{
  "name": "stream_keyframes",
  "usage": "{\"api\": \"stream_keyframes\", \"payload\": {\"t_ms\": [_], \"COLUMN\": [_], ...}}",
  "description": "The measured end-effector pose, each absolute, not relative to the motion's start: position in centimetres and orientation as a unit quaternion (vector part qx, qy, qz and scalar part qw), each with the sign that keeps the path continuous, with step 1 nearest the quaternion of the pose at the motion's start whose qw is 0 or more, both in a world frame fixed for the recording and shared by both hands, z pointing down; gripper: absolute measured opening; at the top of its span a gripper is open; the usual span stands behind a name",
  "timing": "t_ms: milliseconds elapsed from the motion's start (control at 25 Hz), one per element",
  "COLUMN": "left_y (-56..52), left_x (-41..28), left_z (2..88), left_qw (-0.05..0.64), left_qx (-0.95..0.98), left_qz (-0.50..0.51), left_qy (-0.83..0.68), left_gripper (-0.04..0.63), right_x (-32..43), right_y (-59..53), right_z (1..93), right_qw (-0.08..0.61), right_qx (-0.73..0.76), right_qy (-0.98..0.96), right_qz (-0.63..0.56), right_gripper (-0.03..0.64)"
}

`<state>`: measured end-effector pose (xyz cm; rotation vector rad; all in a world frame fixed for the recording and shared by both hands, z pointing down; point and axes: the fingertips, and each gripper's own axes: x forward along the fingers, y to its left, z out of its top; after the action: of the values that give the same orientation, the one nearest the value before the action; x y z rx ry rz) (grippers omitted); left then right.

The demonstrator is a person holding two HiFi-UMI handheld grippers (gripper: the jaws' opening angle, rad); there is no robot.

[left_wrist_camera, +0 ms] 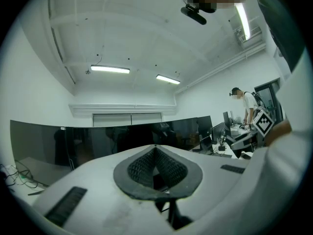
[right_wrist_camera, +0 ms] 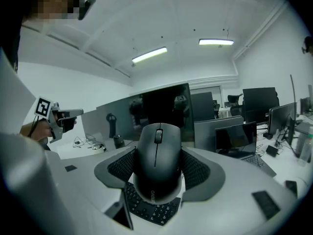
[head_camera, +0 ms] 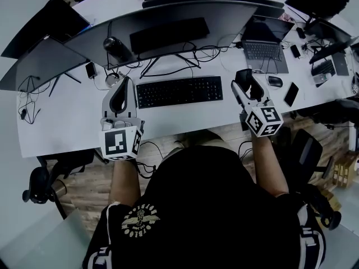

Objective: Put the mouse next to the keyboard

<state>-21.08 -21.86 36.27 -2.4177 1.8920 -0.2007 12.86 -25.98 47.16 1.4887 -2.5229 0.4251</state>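
A: What is seen, starting with the biggest thing?

B: A white worktop (head_camera: 67,122) is seen from above. A wide curved monitor (head_camera: 168,21) is stood along its far side. A black keyboard (head_camera: 179,91) is laid in front of the monitor, square to the near edge.

A: And to the right?

B: An open laptop (head_camera: 265,41) is set on the worktop, well apart from the keyboard's right end.

A: How is the left gripper (head_camera: 119,88) held?

B: It is held just beside the keyboard's left end. In the left gripper view (left_wrist_camera: 156,148) its jaws are seen brought together at the tips, and nothing is caught between them.

A: And the right gripper (head_camera: 245,78)?

B: It is held just past the keyboard's right end. In the right gripper view (right_wrist_camera: 157,155) its jaws are seen clamped on the two sides of the mouse (right_wrist_camera: 157,163).

A: Where is the mouse placed, then?

B: It is carried in the right gripper, near the keyboard's right end. Part of the keyboard is seen below it in the right gripper view. Whether the worktop is touched by it cannot be told.
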Motion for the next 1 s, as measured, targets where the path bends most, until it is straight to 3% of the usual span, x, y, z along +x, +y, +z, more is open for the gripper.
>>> {"api": "stream_keyframes", "payload": {"t_ms": [1000], "left_y": [-23.1], "left_x": [-20.1], "left_z": [38.1], "left_qw": [0.020], "left_qx": [-0.777], "left_qz": [-0.098], "left_qy": [0.621], "left_gripper": [0.002], "right_x": [17.0], "right_y": [-29.7], "right_z": [66.9], "right_qw": [0.226], "right_qx": [0.511], "right_qy": [-0.788], "right_qz": [0.258], "right_gripper": [0.288]}}
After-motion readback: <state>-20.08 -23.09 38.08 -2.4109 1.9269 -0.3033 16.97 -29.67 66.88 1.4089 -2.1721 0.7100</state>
